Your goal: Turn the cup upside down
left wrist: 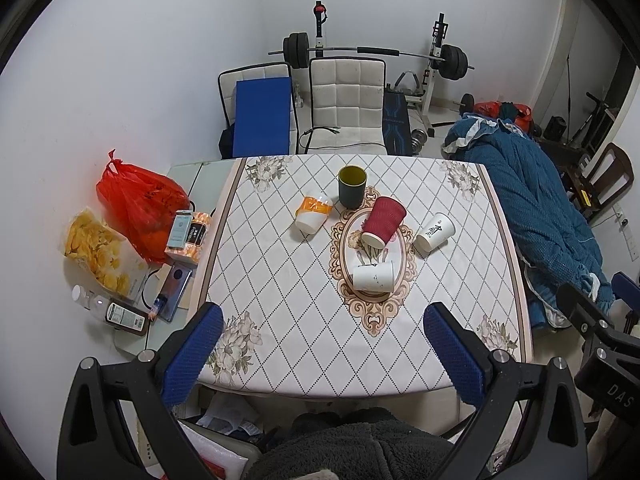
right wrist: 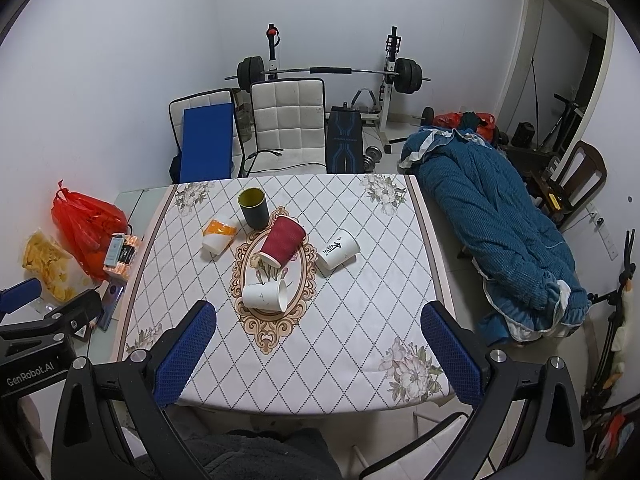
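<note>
Only in the left view, snack clutter (left wrist: 132, 256) beside the table (left wrist: 280, 360); left claw (left wrist: 324, 354), right claw (right wrist: 320, 356) both wide apart, nothing held.

Five cups are spread on a cloth-covered table (left wrist: 280, 320).
A dark cup (left wrist: 352, 186) is stood upright; four paper cups (left wrist: 373, 276) are lain sideways.

The right hand-held gripper (left wrist: 596, 336) is cut off by the left wrist view's edge. Print on the small boxes (left wrist: 186, 232) beside the counter (left wrist: 280, 312) is too small to read.
</note>
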`<state>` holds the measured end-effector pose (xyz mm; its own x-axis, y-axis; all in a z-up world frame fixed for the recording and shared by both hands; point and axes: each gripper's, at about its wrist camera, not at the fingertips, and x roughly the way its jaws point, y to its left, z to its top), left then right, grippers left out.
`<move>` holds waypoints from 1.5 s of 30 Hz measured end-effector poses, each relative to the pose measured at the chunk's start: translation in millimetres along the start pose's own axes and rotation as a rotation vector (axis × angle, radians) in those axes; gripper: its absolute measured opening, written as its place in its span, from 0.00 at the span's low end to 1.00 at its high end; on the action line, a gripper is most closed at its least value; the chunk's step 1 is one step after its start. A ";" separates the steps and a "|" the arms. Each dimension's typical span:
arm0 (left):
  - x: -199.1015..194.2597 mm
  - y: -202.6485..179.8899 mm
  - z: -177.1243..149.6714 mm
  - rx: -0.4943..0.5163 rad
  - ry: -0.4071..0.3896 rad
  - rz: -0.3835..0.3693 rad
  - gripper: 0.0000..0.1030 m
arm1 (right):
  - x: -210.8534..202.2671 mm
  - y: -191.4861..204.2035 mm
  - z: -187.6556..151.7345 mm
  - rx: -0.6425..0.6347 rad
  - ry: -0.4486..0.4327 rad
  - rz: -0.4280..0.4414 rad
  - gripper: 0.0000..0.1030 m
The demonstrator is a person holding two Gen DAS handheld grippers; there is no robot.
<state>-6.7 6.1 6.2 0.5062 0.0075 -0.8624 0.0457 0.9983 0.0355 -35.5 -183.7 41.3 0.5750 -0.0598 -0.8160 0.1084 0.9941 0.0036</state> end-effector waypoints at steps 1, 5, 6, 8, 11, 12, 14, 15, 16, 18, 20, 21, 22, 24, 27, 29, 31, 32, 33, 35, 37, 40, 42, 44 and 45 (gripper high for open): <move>0.1 -0.1 -0.1 0.001 0.000 0.001 1.00 | 0.1 -0.5 -0.2 0.002 0.000 0.002 1.00; 1.5 0.1 2.2 -0.002 0.004 -0.003 1.00 | 0.1 -0.2 -0.3 0.001 0.001 0.003 1.00; 1.4 -0.7 3.1 -0.003 0.005 -0.004 1.00 | 0.7 -0.8 5.2 0.001 0.002 0.005 1.00; 2.3 -2.1 6.4 -0.004 0.011 -0.006 1.00 | 2.4 -0.6 7.5 -0.003 0.005 0.007 1.00; 5.9 -3.7 9.8 -0.010 0.018 -0.008 1.00 | 3.3 0.1 8.2 -0.004 0.006 0.008 1.00; 7.4 -4.1 9.9 -0.012 0.019 -0.008 1.00 | 4.2 0.4 9.0 -0.005 0.008 0.010 1.00; 13.0 -5.3 11.1 -0.021 0.027 -0.005 1.00 | 6.8 0.1 11.0 -0.005 0.013 0.014 1.00; 16.0 -5.5 9.2 -0.024 0.029 -0.004 1.00 | 9.8 -0.5 11.9 -0.005 0.019 0.017 1.00; 20.6 -5.6 8.4 -0.028 0.033 0.000 1.00 | 15.3 -0.4 11.9 -0.005 0.026 0.021 1.00; 31.7 -6.2 6.6 -0.036 0.053 0.007 1.00 | 24.5 -1.5 12.1 -0.008 0.041 0.025 1.00; 47.1 -7.3 5.0 -0.043 0.074 0.026 1.00 | 39.4 -2.3 9.8 -0.015 0.061 0.026 1.00; 56.4 -8.4 3.7 -0.045 0.092 0.028 1.00 | 48.8 -3.2 8.6 -0.017 0.077 0.027 1.00; 62.2 -8.3 2.2 -0.048 0.103 0.028 1.00 | 58.2 -4.5 7.5 -0.018 0.094 0.027 1.00; 82.2 -11.1 -0.2 -0.049 0.133 0.053 1.00 | 82.1 -6.7 4.0 -0.023 0.136 0.025 1.00; 109.0 -12.4 -3.6 -0.059 0.184 0.077 1.00 | 118.1 -10.7 -3.8 -0.030 0.203 0.031 1.00; 123.7 -12.0 -5.3 -0.066 0.216 0.084 1.00 | 140.4 -13.1 -10.2 -0.033 0.245 0.039 1.00; 136.7 -12.5 -7.9 -0.076 0.240 0.099 1.00 | 164.3 -16.0 -17.8 -0.035 0.291 0.059 1.00; 143.9 -12.5 -9.0 -0.077 0.252 0.109 1.00 | 175.8 -16.5 -21.3 -0.038 0.310 0.061 1.00; 149.0 -11.9 -9.5 -0.080 0.264 0.116 1.00 | 188.0 -16.8 -24.7 -0.043 0.331 0.060 1.00; 160.4 -10.0 -10.6 -0.090 0.288 0.125 1.00 | 207.9 -16.1 -30.0 -0.050 0.361 0.069 1.00; 170.3 -7.5 -10.4 -0.094 0.307 0.134 1.00 | 226.7 -14.7 -35.9 -0.058 0.387 0.064 1.00; 186.0 -4.6 -7.9 -0.091 0.331 0.147 1.00 | 249.8 -10.5 -41.2 -0.066 0.429 0.060 1.00; 198.0 -2.8 -4.9 -0.084 0.344 0.154 1.00 | 264.7 -6.1 -45.0 -0.066 0.459 0.058 1.00; 212.3 -0.6 0.4 -0.073 0.361 0.152 1.00 | 275.9 -2.1 -47.4 -0.065 0.482 0.052 1.00; 219.6 0.8 3.6 -0.064 0.367 0.149 1.00 | 282.3 0.0 -48.9 -0.061 0.496 0.048 1.00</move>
<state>107.6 8.3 -181.3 0.1615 0.1612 -0.9736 -0.0650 0.9862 0.1525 87.2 -196.1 -217.4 0.1216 0.0215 -0.9923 0.0351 0.9990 0.0259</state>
